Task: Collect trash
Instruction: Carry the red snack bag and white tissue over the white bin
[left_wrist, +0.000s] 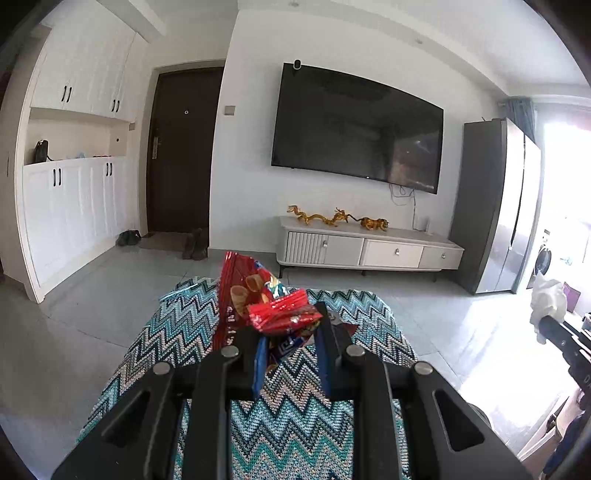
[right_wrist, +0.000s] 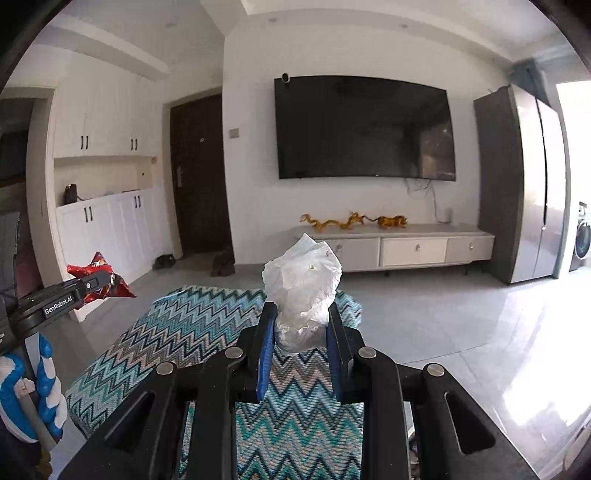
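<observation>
- While the left wrist view looks across the room, the left gripper (left_wrist: 291, 332) has its jaws pinching a bundle of red snack wrappers (left_wrist: 258, 306), which stands up between the blue pads (left_wrist: 260, 363).
- The wrappers are raised above the zigzag-patterned cover (left_wrist: 177, 332); the cover spreads below and beyond the jaws.
- Beyond the zigzag-patterned cover lies a grey tiled floor (left_wrist: 110, 302), then a white TV cabinet (left_wrist: 369, 251) against the far wall, bearing golden figurines (left_wrist: 336, 218).
- A wall-mounted television (left_wrist: 354, 125) hangs above that cabinet; a dark door (left_wrist: 181, 147) stands to the left of it and a tall refrigerator (left_wrist: 498, 206) to the right.
- At the right edge of this view, the right gripper (left_wrist: 554, 325) appears beside the cover, with the white paper at its tip.

- In the right wrist view, the right gripper (right_wrist: 301, 325) has its jaws pinching a crumpled white paper wad (right_wrist: 303, 288), whose upper part bulges above the fingertips.
- The wad is held above the far part of the zigzag-patterned cover (right_wrist: 184, 332), clear of it.
- To the left of the cover, the left gripper (right_wrist: 92, 286) is seen side-on with the red snack wrappers (right_wrist: 118, 288) clamped at its tip, off the cover's left edge.
- A hand in a blue-and-white glove (right_wrist: 40, 391) grips the handle of that left tool at the lower left.
</observation>
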